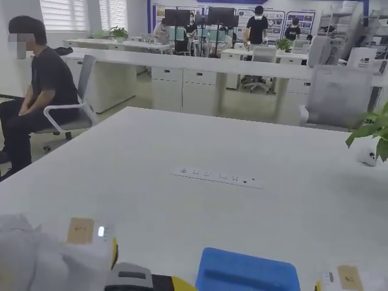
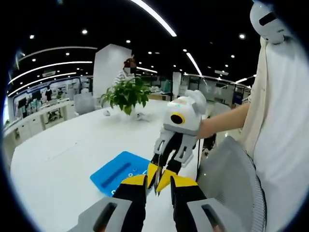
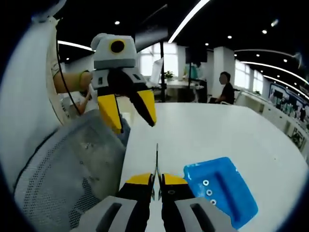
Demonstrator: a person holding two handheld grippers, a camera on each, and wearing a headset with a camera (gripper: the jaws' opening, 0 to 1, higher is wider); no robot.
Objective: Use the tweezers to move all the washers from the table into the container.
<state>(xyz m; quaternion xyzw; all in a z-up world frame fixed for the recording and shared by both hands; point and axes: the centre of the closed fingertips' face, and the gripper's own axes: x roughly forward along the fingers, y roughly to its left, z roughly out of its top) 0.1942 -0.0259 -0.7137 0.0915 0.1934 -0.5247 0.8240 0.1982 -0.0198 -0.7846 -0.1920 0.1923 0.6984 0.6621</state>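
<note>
My right gripper (image 3: 155,180) is shut on thin metal tweezers (image 3: 157,162), which point forward over the white table (image 3: 203,130). The blue container (image 3: 219,188) lies just right of the tweezers, with three small washers (image 3: 208,192) inside. It also appears as the blue container (image 1: 245,271) at the near table edge and the blue container (image 2: 118,171). My left gripper (image 2: 158,182) is open and holds nothing. It faces the right gripper (image 2: 159,176), tip to tip. From the other side, the left gripper (image 3: 129,113) hangs above the table's near edge with its jaws apart.
A grey mesh chair (image 3: 72,169) sits close behind the table edge. A power socket strip (image 1: 218,177) is set into the table's middle. A potted plant (image 1: 373,130) stands at the right. A person (image 1: 36,91) sits at the far left; desks and people fill the background.
</note>
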